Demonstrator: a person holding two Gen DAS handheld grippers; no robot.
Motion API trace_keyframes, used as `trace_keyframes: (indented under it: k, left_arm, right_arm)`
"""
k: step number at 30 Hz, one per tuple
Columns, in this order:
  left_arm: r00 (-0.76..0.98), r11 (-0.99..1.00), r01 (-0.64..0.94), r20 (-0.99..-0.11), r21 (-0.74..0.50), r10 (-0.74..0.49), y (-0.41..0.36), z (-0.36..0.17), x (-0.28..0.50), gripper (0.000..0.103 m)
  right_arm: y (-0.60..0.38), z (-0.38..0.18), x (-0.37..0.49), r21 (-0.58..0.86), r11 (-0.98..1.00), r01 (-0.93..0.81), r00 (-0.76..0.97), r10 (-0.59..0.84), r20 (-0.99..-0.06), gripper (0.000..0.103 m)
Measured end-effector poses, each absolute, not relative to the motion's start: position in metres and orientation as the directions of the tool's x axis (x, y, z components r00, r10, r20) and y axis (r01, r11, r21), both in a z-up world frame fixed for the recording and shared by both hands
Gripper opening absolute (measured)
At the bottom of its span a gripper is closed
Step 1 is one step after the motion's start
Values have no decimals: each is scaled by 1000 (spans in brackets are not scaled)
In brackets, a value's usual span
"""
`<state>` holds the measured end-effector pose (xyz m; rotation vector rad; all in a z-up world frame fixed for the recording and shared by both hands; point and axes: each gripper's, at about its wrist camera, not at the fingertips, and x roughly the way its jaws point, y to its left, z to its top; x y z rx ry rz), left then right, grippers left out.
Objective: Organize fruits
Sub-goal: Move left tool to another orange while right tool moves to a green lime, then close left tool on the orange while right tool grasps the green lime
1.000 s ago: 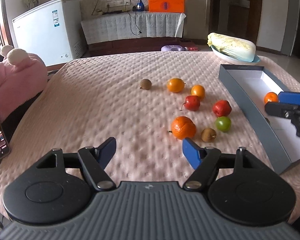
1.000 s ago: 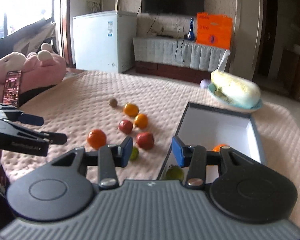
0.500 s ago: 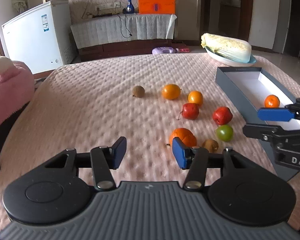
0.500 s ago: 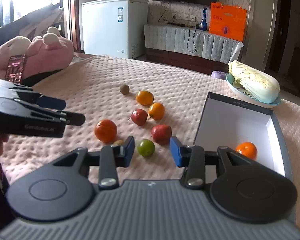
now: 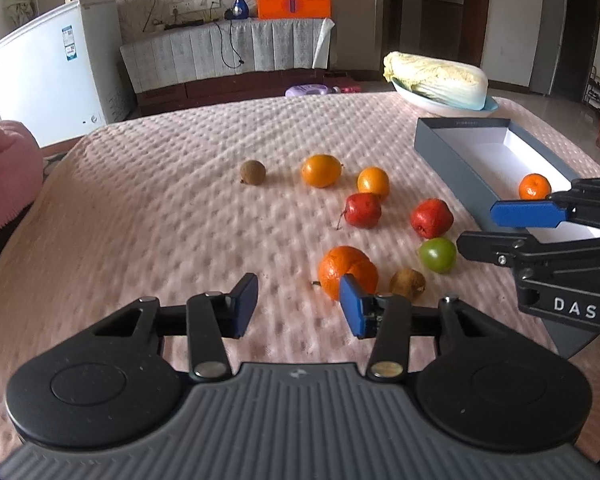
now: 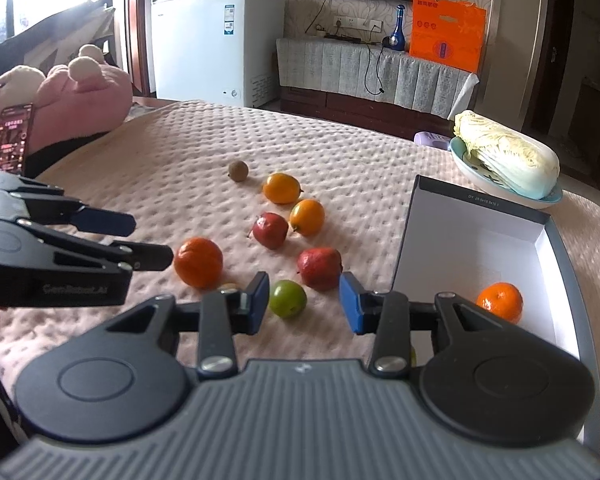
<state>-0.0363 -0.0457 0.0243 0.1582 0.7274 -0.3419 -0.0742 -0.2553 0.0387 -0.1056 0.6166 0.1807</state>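
Several fruits lie on the pink bedspread: a large orange (image 5: 347, 270), a green fruit (image 5: 437, 254), two red fruits (image 5: 431, 218) (image 5: 363, 210), two smaller oranges (image 5: 320, 170) (image 5: 373, 182) and two brown kiwis (image 5: 253, 171) (image 5: 407, 281). A grey box (image 5: 452, 160) at the right holds one tangerine (image 5: 534, 186). My left gripper (image 5: 298, 306) is open and empty, just short of the large orange. My right gripper (image 6: 304, 304) is open and empty, with the green fruit (image 6: 287, 298) between its fingers' line and the box (image 6: 404, 248) to its right.
A plate with a napa cabbage (image 5: 436, 80) stands behind the box. A pink plush toy (image 6: 60, 100) and a phone (image 6: 14, 136) are at the bed's left edge. A white freezer (image 5: 48, 72) and a covered cabinet (image 5: 228, 52) stand beyond the bed.
My right gripper has moved left out of the box, leaving the tangerine inside, to face the green fruit. My left gripper has shifted forward and right toward the large orange.
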Motion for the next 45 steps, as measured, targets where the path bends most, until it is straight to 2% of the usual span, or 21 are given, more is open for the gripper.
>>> trace_keyframes:
  k: [15, 28, 38, 45]
  left_arm:
    - [696, 912, 411, -651, 13, -304, -54, 22, -37, 52]
    - [675, 907, 419, -654, -40, -341, -70, 14, -23, 53]
    - [678, 902, 429, -645, -43, -353, -79, 13, -21, 53]
    - [668, 908, 413, -657, -64, -350, -74, 13, -17, 53]
  right_arm:
    - [-253, 40, -73, -62, 978, -201, 812, 131, -569, 41]
    - [-250, 31, -68, -77, 976, -206, 783, 117, -611, 39]
    - [-258, 37, -74, -90, 984, -152, 813, 73, -578, 39]
    - [-249, 30, -74, -111, 970, -218, 794, 110, -598, 38]
